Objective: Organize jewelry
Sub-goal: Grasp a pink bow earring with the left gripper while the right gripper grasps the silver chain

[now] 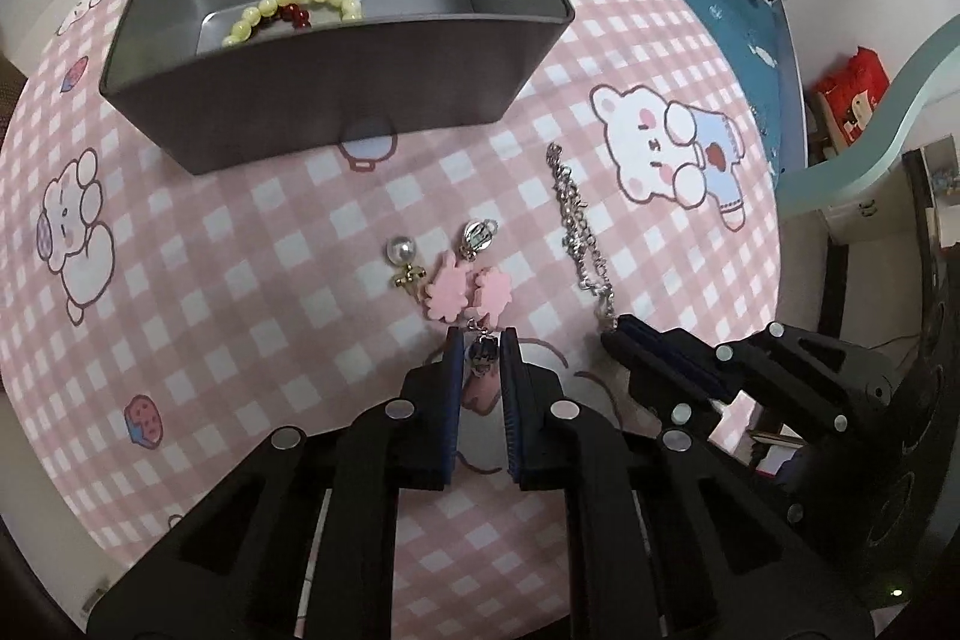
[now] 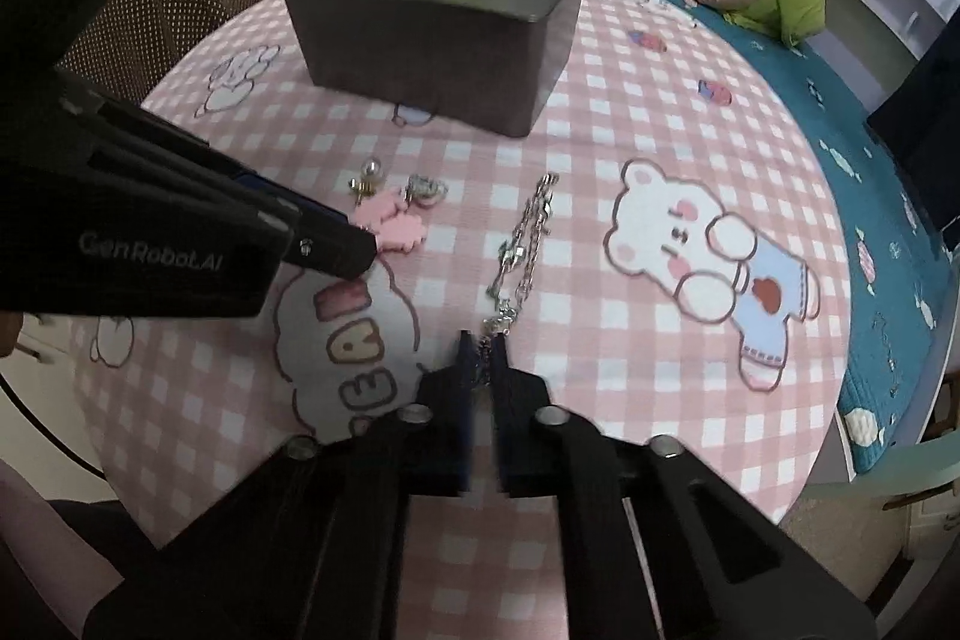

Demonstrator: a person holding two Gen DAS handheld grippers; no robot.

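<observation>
Pink checked bear cloth (image 1: 252,232) over teal bedspread (image 2: 852,196); left gripper (image 1: 480,340) clamps earring (image 1: 483,358), right gripper (image 2: 483,340) clamps silver chain (image 2: 522,250)

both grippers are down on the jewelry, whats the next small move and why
Probably lift both and carry them toward the metal tin. The left gripper seems pinched on the pink flower earring, and the right gripper on the end of the silver chain; only the bead bracelet lies inside so far.
</observation>
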